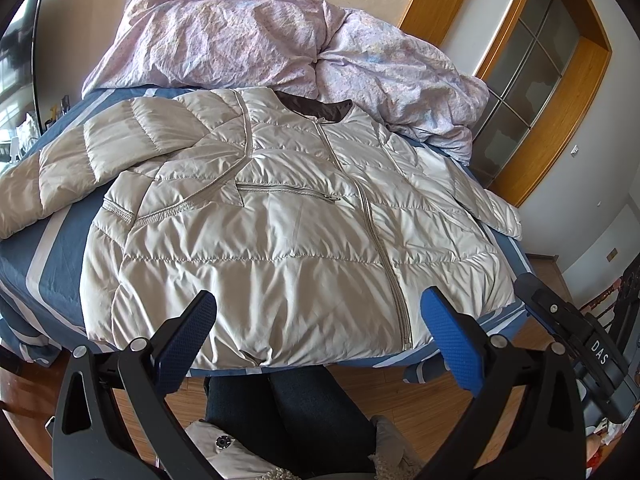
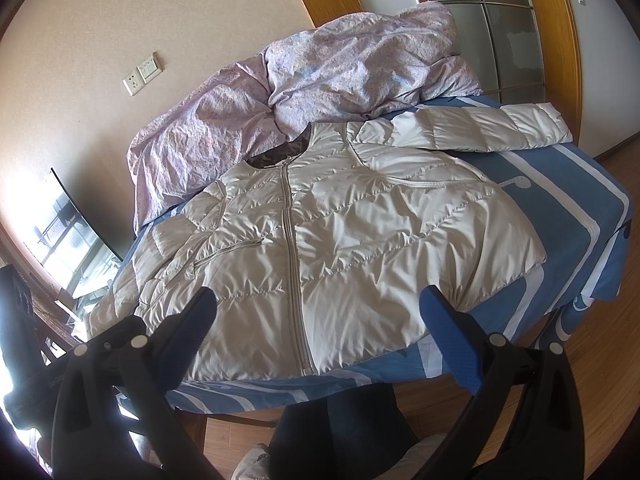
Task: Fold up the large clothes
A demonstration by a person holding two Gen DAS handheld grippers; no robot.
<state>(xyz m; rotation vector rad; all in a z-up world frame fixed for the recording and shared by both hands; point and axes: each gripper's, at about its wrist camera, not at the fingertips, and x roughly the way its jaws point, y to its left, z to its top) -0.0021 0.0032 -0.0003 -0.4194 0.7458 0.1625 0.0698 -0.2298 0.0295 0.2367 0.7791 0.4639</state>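
A cream quilted puffer jacket (image 1: pixel 280 232) lies flat, front up and zipped, on the bed, with its hem toward me and both sleeves spread out. It also shows in the right wrist view (image 2: pixel 340 240). My left gripper (image 1: pixel 320 328) is open and empty, held above the jacket's hem. My right gripper (image 2: pixel 320 328) is open and empty, also near the hem edge. The right gripper's body shows at the right of the left wrist view (image 1: pixel 576 332).
The bed has a blue and white sheet (image 2: pixel 568 208). A crumpled lilac duvet (image 1: pixel 260 44) is piled at the far end behind the jacket's collar. A wood-framed glass door (image 1: pixel 532 76) stands to the right. Wooden floor (image 1: pixel 420 396) and the person's legs lie below.
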